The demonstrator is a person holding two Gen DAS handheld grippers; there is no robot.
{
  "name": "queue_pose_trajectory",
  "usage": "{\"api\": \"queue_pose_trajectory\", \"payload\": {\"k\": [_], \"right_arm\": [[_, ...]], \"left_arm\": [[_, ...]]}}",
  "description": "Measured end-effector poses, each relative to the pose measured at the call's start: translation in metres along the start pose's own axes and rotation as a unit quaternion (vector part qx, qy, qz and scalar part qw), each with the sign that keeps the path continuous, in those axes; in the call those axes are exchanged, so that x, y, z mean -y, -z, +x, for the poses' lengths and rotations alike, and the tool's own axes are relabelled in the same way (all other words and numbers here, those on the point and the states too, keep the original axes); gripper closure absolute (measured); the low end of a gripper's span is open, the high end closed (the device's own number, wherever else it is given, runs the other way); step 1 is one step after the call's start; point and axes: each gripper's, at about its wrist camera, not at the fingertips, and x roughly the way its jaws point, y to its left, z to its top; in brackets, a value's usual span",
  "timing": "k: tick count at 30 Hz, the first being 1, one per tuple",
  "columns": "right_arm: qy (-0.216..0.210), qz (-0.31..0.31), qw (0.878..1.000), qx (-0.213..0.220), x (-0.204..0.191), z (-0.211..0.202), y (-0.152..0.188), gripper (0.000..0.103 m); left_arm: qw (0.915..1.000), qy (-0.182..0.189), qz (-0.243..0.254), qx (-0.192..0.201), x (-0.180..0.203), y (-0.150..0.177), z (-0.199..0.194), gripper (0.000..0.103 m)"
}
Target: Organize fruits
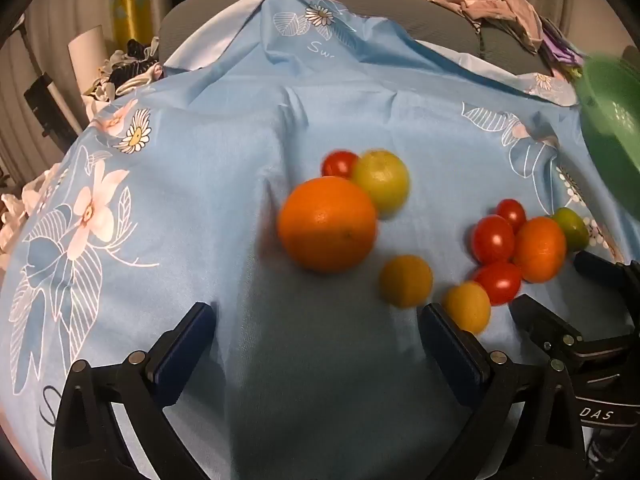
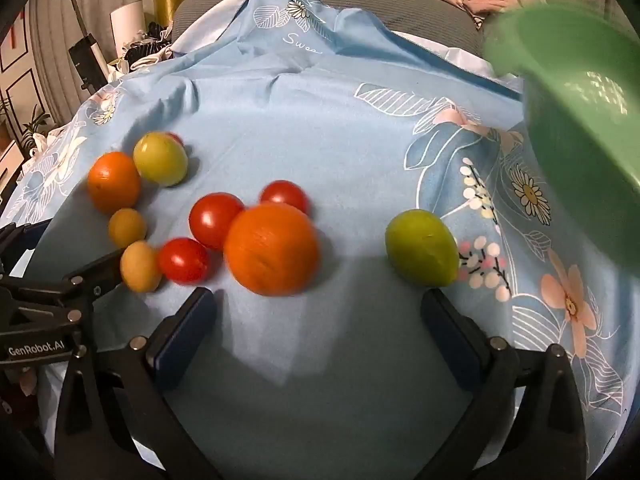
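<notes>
Both tongs, left (image 1: 316, 340) & right (image 2: 320, 320), gape wide, empty, above the blue flowered cloth (image 2: 320, 120). Fruit lies scattered just ahead; green bowl (image 2: 580, 120) up to the right. Best bet: right tongs straddle the nearest orange (image 2: 272, 250), squeeze gently. Right view shows a green fruit (image 2: 422, 248) near its right finger; left view puts it far right.

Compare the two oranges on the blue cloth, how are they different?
The left orange touches a yellow-green fruit; the middle orange touches red tomatoes. The left orange lies toward the left gripper; the middle one lies just ahead of the open right gripper. Both rest on the cloth, ungripped.
</notes>
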Motion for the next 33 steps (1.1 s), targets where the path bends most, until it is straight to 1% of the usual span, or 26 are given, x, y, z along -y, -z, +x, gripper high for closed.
{"api": "queue_pose_trajectory", "payload": {"k": [33], "right_arm": [[0.001, -0.001, 1.0, 0.0, -0.001, -0.0004, 0.0006, 0.0]], "left_arm": [[1.0, 0.0, -0.003, 0.001, -0.0033, 0.0008, -0.0025, 0.001]]}}
